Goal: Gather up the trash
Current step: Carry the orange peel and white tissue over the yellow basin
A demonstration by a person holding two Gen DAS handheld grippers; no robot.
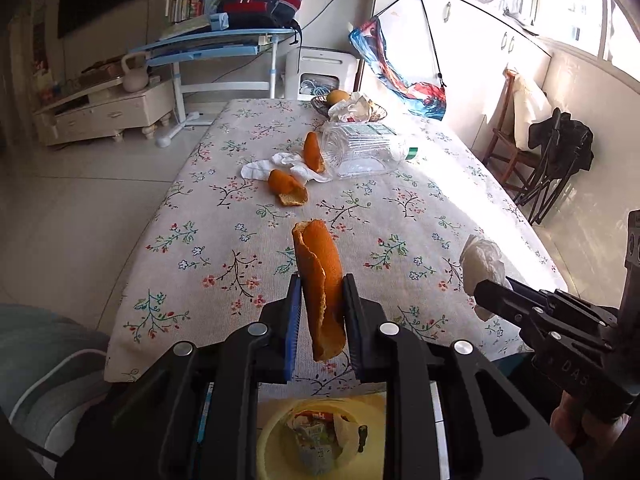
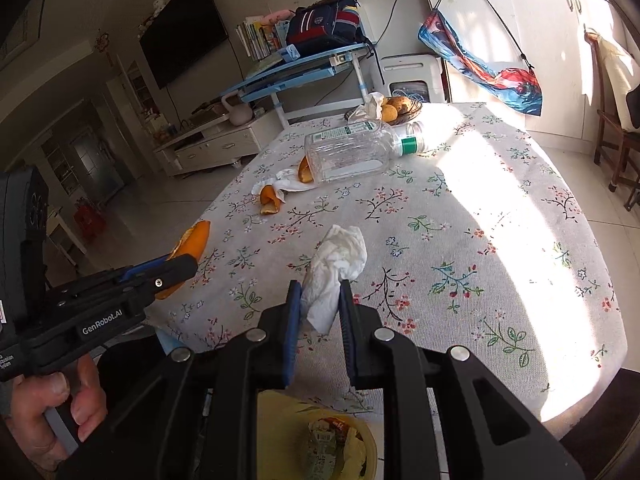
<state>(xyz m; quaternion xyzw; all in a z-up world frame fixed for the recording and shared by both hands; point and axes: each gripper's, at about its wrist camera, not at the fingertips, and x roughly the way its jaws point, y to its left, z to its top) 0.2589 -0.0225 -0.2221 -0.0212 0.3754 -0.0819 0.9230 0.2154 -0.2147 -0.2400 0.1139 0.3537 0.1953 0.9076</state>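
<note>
Your left gripper [image 1: 322, 292] is clamped on a long curled strip of orange peel [image 1: 320, 276]; the peel stands upright between the two pads, its top curling above the fingertips and its lower end hanging below them, clear of the floral tablecloth [image 1: 400, 200]; your right gripper [image 2: 318, 292] is closed on a crumpled white paper tissue [image 2: 336, 268], pinched at its lower part, the loose bulk of it puffing out above and beyond the jaws; both pieces sit at the near end of the table, the peel to the left and the tissue to the right; below each gripper, past the near table edge, lies a yellow round bin [image 1: 276, 432] with wrappers already inside; farther along the cloth, two smaller orange peel pieces [image 1: 286, 188] lie on a flattened white tissue [image 1: 260, 168], just left of a clear plastic bottle [image 1: 360, 148] lying on its side with its green-banded neck to the right; at the far end stands a dark wire basket of fruit [image 2: 400, 110].
</note>
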